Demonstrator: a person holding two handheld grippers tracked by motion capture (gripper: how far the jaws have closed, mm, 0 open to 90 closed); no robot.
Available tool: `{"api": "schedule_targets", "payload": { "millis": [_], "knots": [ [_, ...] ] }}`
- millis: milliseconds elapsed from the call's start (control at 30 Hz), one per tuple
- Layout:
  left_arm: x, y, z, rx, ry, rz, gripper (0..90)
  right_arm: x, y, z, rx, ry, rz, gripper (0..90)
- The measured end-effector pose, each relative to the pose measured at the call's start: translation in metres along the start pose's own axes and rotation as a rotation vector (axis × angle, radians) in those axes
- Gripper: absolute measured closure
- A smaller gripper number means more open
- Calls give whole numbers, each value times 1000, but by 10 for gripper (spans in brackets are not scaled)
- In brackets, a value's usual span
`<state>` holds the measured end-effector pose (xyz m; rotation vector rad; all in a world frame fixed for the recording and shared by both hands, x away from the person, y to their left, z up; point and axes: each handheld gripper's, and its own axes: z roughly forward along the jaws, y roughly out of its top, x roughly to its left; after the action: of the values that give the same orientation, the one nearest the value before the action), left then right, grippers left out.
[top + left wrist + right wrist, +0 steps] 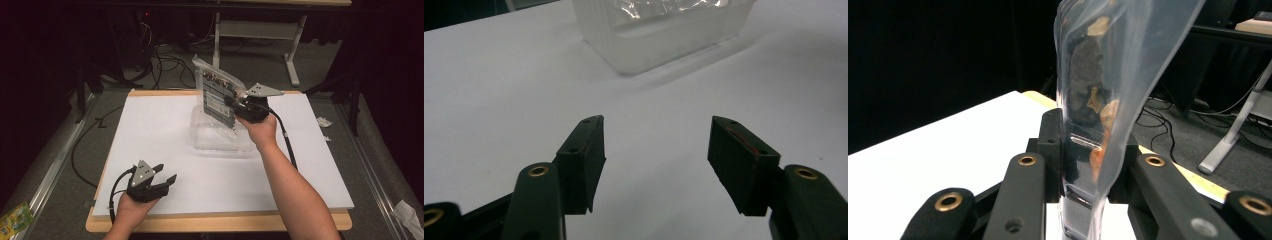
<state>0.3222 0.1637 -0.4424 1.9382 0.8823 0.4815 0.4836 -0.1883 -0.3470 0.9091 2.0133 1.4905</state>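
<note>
With my right gripper (235,102) clamped on the clear bag (218,94), I'm holding it upright in the air over the clear plastic bin (220,136), near the white board's (165,130) far edge. Jaws are pinched on the bag's side; dark and orange contents show through the film. My left gripper (167,175) sits near the front-left corner, jaws spread, nothing between them.

Black left gripper (169,174), brass rivets, grey three-cornered plates, black cables
</note>
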Motion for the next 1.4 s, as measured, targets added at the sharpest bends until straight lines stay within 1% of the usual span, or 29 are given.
{"api": "schedule_targets", "payload": {
  "millis": [200,233,300,400,433,633,700,767,867,933,1000,1233,1367,1400],
  "knots": [
    [0,0,1,3,1,5,402,4,-3,5,5,9,-9,760],
    [0,0,0,3,0,2,402,5,-4,7,4,14,-12,760],
    [1,0,0,1,-1,-3,402,7,-6,8,24,12,-19,760],
    [2,0,-1,-2,1,-7,403,9,-8,10,25,15,-20,760],
    [2,0,-1,-2,0,-8,403,9,-8,11,22,9,-20,760],
    [1,0,0,1,-3,-2,404,7,-14,11,24,17,8,760],
    [1,0,0,0,-3,-3,404,6,-17,11,30,17,2,759],
    [1,0,0,0,-5,-6,404,7,-19,12,31,15,13,759],
    [1,1,0,0,-4,-6,404,7,-22,13,44,15,10,759],
    [1,0,0,0,-7,-8,404,8,-24,14,43,15,6,759],
    [0,0,0,0,-7,-7,405,8,-27,13,41,12,18,758],
    [0,0,1,0,-12,-10,405,5,-35,11,43,12,29,758],
    [0,1,1,1,-14,-11,405,3,-43,9,35,11,48,757],
    [0,1,1,1,-14,-12,405,2,-45,8,34,11,61,757]
  ]
}}
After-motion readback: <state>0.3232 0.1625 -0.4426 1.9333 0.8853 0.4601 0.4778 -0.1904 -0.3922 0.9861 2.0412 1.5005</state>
